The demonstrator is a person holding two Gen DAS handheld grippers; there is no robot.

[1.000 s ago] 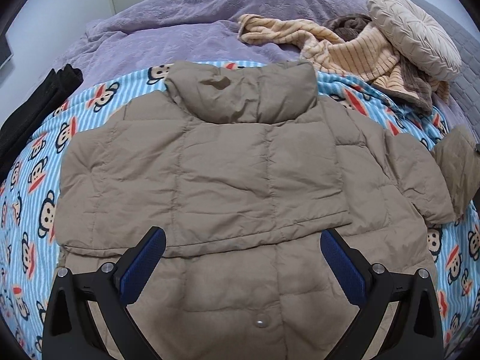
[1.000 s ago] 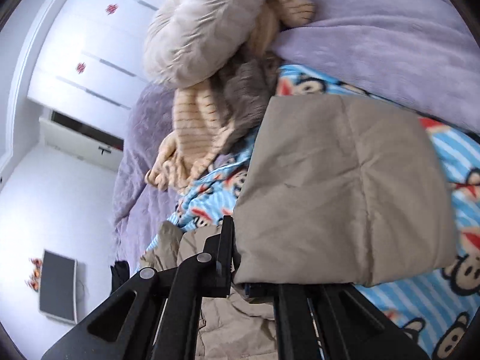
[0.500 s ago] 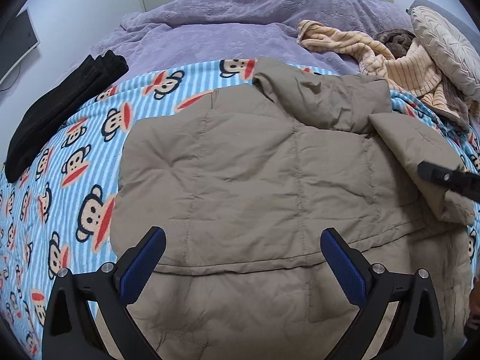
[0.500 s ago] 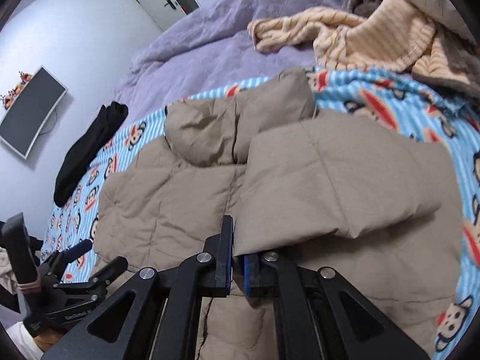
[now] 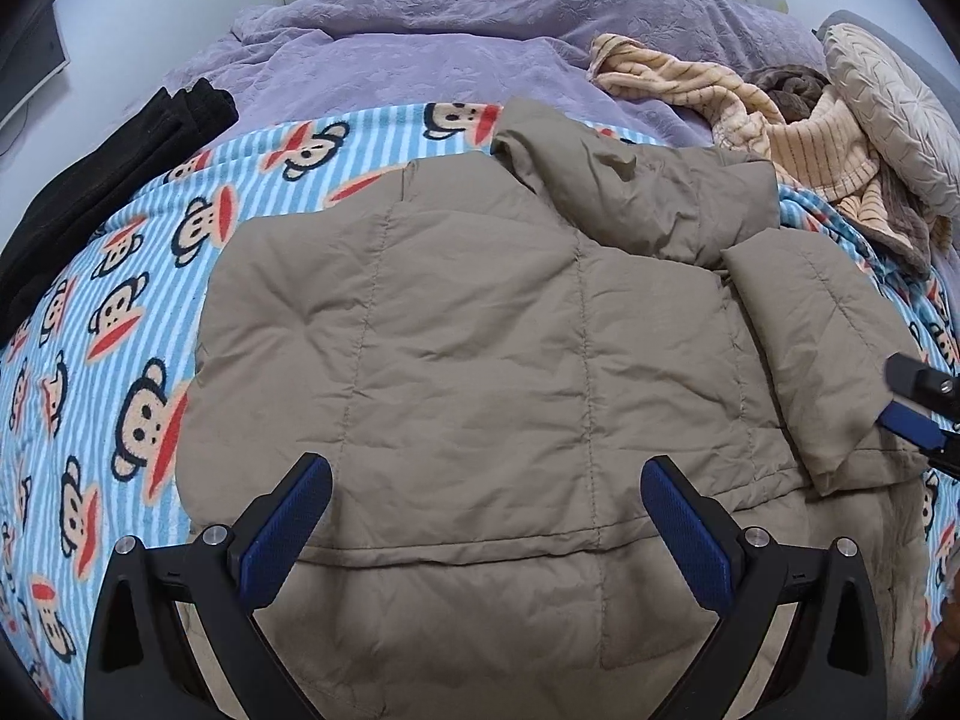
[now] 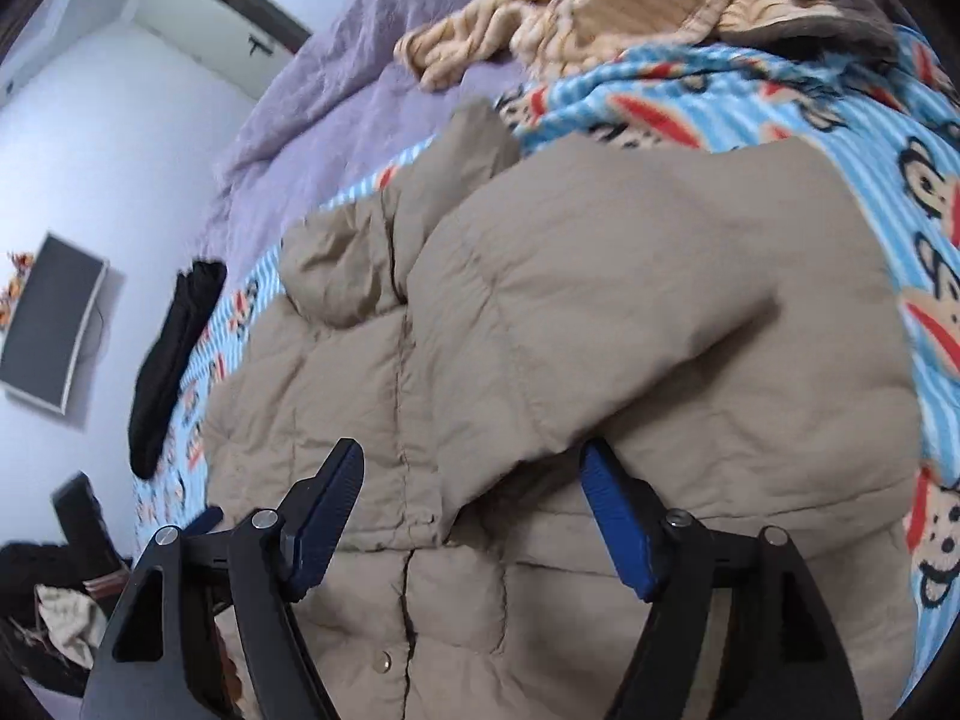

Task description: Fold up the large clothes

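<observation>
Now both sleeves lie folded over the puffer jacket.
Left tool and right tool gape empty; soft, springy padding—grip the hem.

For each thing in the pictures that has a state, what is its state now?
puffer jacket: lying on the bed, both sleeves folded in.
right sleeve: lying on the jacket, released.
left gripper: open, empty.
right gripper: open, empty.
black garment: folded, beside the jacket.

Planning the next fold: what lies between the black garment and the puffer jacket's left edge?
Only bare monkey-print sheet separates the black garment from the puffer jacket, clearest in the left wrist view.
</observation>
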